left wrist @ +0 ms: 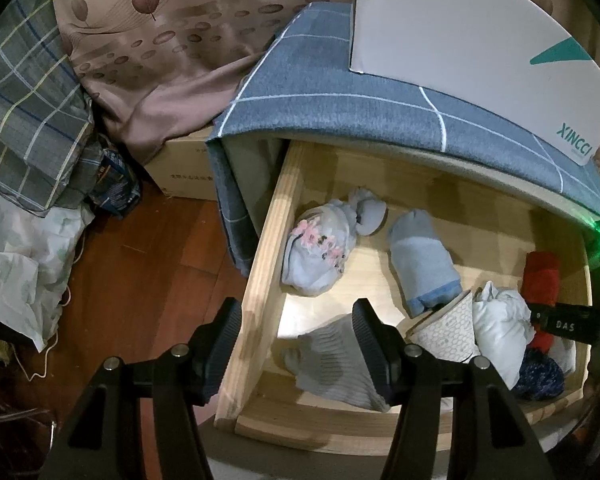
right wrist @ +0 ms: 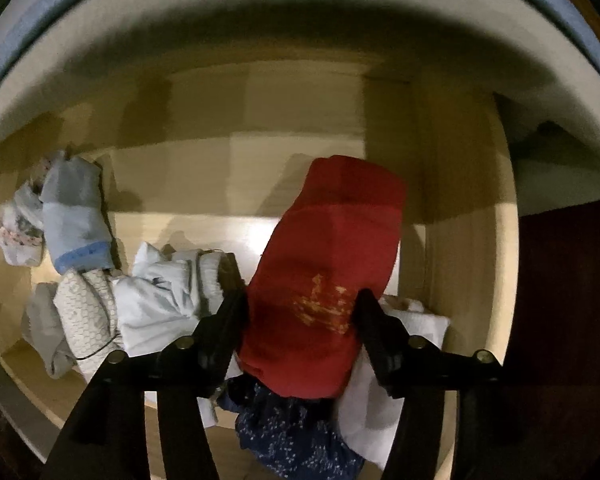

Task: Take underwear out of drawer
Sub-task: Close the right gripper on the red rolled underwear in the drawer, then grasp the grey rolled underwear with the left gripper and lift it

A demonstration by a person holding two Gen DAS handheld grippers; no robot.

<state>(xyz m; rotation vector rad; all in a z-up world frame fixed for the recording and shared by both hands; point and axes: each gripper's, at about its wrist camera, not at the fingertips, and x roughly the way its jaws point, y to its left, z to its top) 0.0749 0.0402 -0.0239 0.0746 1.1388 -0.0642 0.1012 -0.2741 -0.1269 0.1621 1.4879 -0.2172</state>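
The wooden drawer stands pulled out and holds several rolled pieces of underwear. A red piece lies at the drawer's right side, also seen in the left wrist view. My right gripper is open, with its fingers on either side of the red piece, low in the drawer. My left gripper is open and empty, above the drawer's front left corner, one finger outside the left wall, one over a grey ribbed piece. A floral piece and a light blue piece lie farther back.
A white piece, a patterned cream piece and a navy dotted piece crowd the drawer's front. A blue checked cloth covers the cabinet top with a white box on it. Bedding, a cardboard box and bags lie on the wooden floor at left.
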